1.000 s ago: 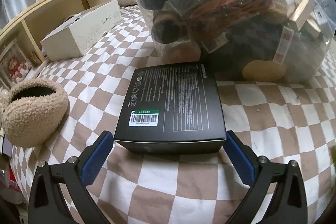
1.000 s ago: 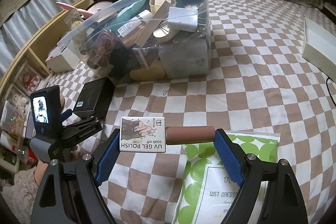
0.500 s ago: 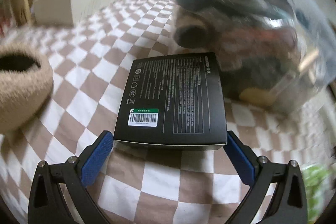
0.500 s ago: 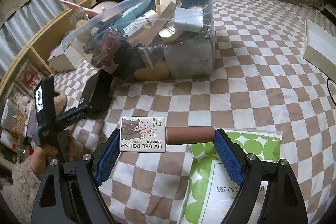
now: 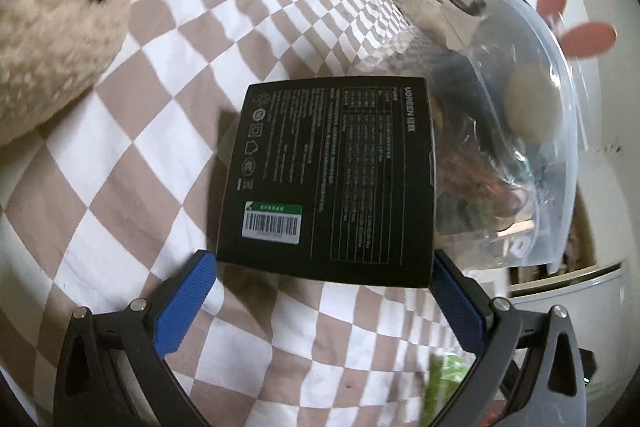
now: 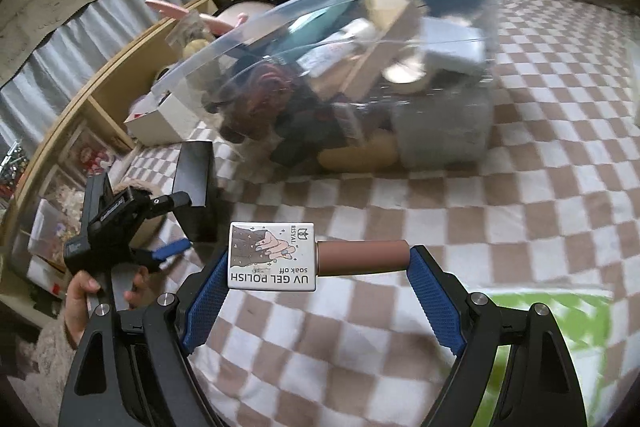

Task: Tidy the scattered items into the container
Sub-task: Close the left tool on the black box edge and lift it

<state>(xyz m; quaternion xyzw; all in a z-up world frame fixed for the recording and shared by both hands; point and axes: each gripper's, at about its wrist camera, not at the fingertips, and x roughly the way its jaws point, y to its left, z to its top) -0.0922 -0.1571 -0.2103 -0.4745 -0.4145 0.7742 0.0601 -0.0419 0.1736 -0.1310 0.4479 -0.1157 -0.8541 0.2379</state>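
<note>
My left gripper (image 5: 320, 259) is shut on a flat black box (image 5: 332, 179) with a barcode label, its blue pads pressing both near corners. The box hangs tilted above the checkered bedspread, beside the clear plastic container (image 5: 560, 147), which is crammed with items. My right gripper (image 6: 320, 259) is shut on a UV gel polish bottle (image 6: 272, 257), held crosswise, base on one pad and brown cap on the other. The container (image 6: 440, 131) stands ahead of it. In the right wrist view the left gripper (image 6: 178, 225) holds the black box (image 6: 194, 183) on edge at the left.
A fluffy beige slipper (image 5: 52, 39) lies left of the box. A green-dotted packet (image 6: 552, 319) rests on the bedspread at the right. A wooden shelf (image 6: 100, 95) and a white carton (image 6: 160, 119) run along the left. A hand (image 6: 80, 291) grips the left tool.
The left gripper has rolled and swung with the black box, so the container now sits on its right. The right gripper has moved closer to the container with the bottle.
</note>
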